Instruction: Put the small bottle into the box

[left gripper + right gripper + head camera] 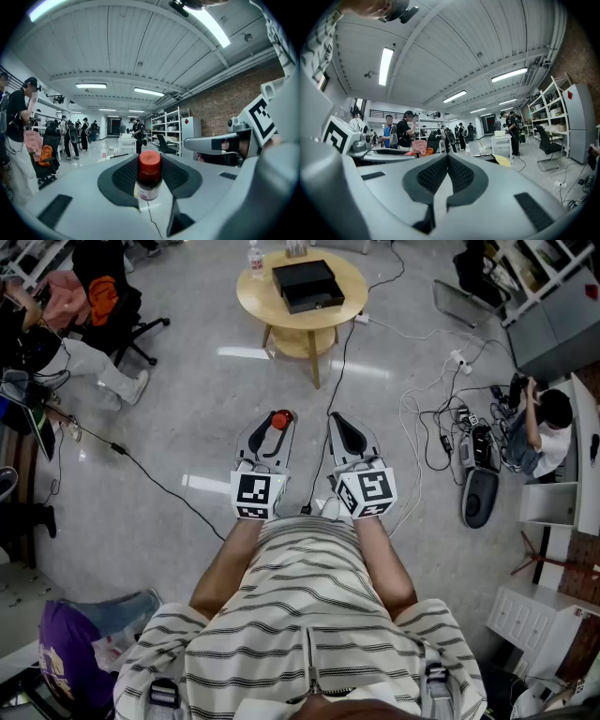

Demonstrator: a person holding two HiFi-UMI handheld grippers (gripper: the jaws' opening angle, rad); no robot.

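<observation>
A small bottle (280, 418) with a red cap stands upright between the jaws of my left gripper (273, 430), which is shut on it and held out over the floor. In the left gripper view the bottle (149, 177) shows a red cap, a dark neck and a pale label, with both pads against its sides. My right gripper (337, 422) hangs beside it, shut and empty; its pads meet in the right gripper view (447, 158). The black box (307, 285) lies open on a round wooden table (251, 300) some way ahead.
A clear water bottle (255, 259) stands on the table beside the box. Cables (427, 418) trail over the grey floor between me and the table. A person (539, 423) crouches at the right by a black case (480, 495). An office chair (108, 296) stands at the left.
</observation>
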